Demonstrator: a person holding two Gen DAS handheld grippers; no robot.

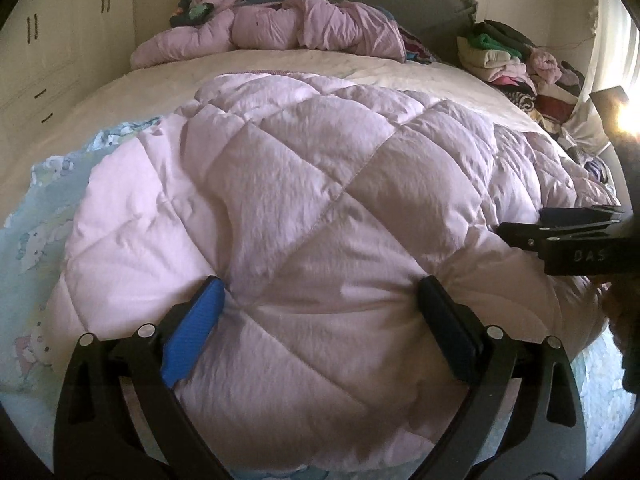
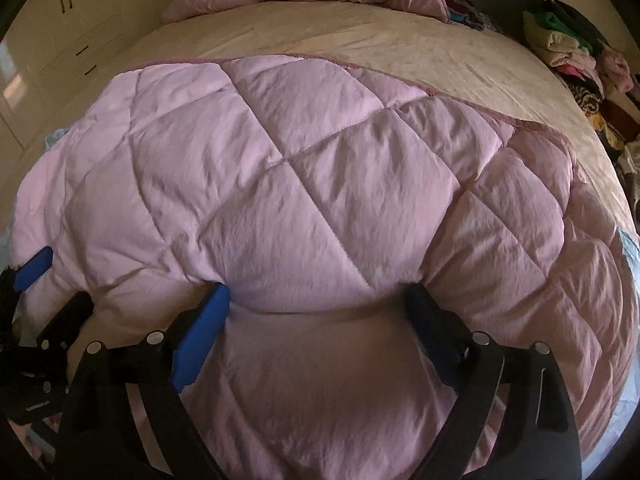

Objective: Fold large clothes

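Pink quilted comforter [image 1: 320, 208], puffy, folded over on bed

Both wrist cams close above pink quilt [image 1: 320, 184], tilted down toward headboard [image 1: 420, 4]; both share it

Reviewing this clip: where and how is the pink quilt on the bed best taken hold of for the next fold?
Probably by the thick rounded near edge of the pink quilt, coming from the near side. Both tongs, left and right, already stand wide open astride that bulge, so closing there should catch all layers. The far piped edge lies flat on the bed.
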